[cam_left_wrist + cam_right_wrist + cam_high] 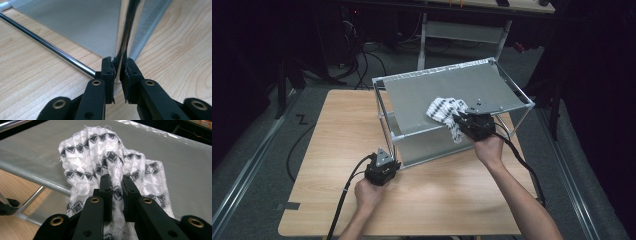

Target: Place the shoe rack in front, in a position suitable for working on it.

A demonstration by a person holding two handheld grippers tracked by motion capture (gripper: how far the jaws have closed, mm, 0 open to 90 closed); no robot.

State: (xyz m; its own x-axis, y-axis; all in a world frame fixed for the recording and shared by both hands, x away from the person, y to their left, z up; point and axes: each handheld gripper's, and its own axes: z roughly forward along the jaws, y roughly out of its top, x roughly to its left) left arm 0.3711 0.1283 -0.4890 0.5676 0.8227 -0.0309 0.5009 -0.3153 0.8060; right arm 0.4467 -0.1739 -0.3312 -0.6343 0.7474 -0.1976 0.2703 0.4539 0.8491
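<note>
Standing on the pale wooden table point(332, 150), with the grey two-tier metal shelf rack with chrome tube frame point(447, 85) set square in the middle, presumably so both levels can be reached from the near side. Bracing that rack at its near left corner: left gripper point(382, 167) low at the table edge of the frame, jaws drawn narrow around the upright chrome corner post point(124, 42), most likely to keep the light frame from sliding while the top gets rubbed. Running off to the left from that grip, the thin chrome bottom rail point(47, 45), lying on the wood beside the lower grey panel. Pressing down just ahead of the right gripper point(462, 120), the bunched white cloth with black diamond stripes point(446, 111), resting on the front part of the top shelf panel, a tail of it hanging over the front rail below the jaws. Pinched closed on a fold of that cloth, right gripper point(117, 185) angled forward and down, seemingly so the fabric spreads flat beyond the jaws and wipes the metal. Judged as wiping in progress, far half of the panel yet to cover.
</note>
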